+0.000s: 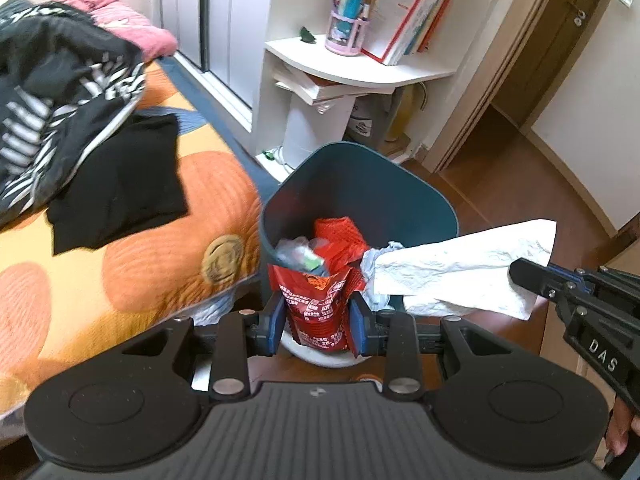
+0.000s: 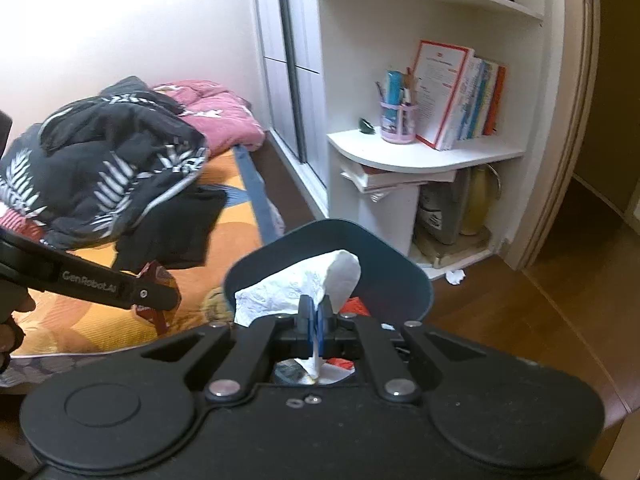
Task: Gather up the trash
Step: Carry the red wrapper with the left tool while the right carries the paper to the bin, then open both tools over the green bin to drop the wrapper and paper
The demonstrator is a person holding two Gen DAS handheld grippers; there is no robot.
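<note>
Both grippers hang over the teal trash bin (image 1: 360, 196), which stands on the wooden floor just right of the bed (image 1: 132, 264) and in front of the white shelf unit (image 1: 360, 64). The left gripper (image 1: 318, 320) is closed part-way on a red snack wrapper (image 1: 316, 300), its blue pads pressing the packet from either side at the near rim of the bin. The right gripper (image 2: 316, 320) has its jaws pinched nearly together on a sheet of crumpled white tissue (image 2: 296, 284), which stretches forward over the bin's mouth; in the left wrist view the same tissue (image 1: 460, 268) reaches leftward from the right gripper (image 1: 520, 276) to the bin's right edge. Inside the bin lie more red packaging (image 1: 340, 236) and clear plastic scraps (image 1: 296, 250). Black and patterned clothes (image 1: 60, 112) are piled on the far left part of the bed. A small white scrap (image 2: 455, 277) lies on the floor by the shelf base.
</note>
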